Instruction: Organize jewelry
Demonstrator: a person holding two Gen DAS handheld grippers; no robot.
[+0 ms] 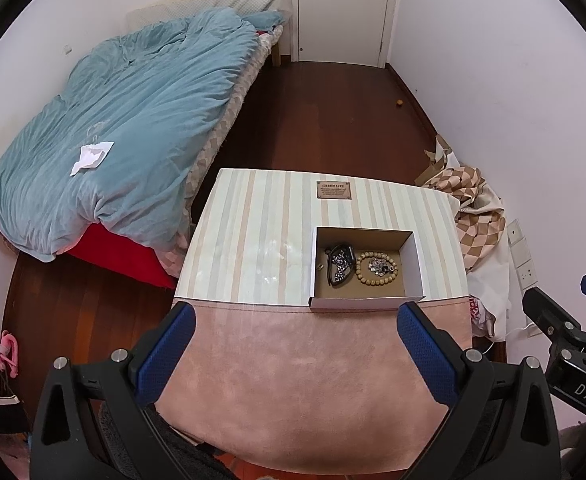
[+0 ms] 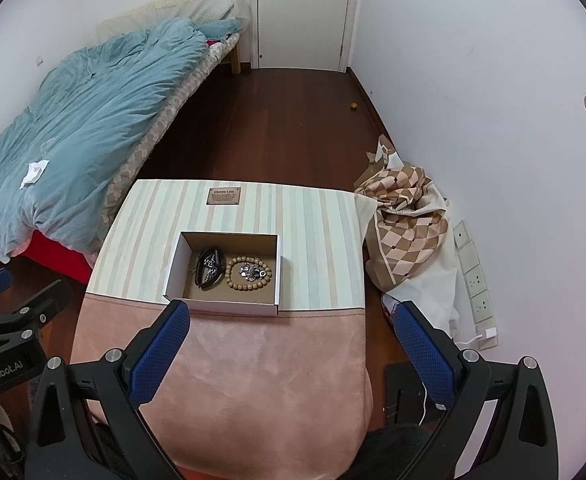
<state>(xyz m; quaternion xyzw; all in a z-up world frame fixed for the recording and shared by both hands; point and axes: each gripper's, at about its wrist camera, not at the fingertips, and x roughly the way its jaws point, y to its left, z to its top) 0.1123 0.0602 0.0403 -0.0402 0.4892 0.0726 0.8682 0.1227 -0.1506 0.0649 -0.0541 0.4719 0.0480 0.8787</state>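
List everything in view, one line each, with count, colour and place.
Box: one, white, on the table near the pink cloth.
Bead bracelet: one, tan, in the box, right side.
Metal jewelry pile: one, silver, inside the bracelet ring.
Dark band with chain: one, black, in the box, left side.
Table: one, striped top.
Pink cloth: one, on the table's near end.
Duvet: one, blue, on the bed.
Door: one, white, far wall.
Left hand-held gripper: open.
Right hand-held gripper: open.

A home bedroom: an unmade bed (image 1: 125,120) with a blue duvet (image 2: 93,112), a white door (image 1: 343,8), dark wooden floor (image 2: 277,128).
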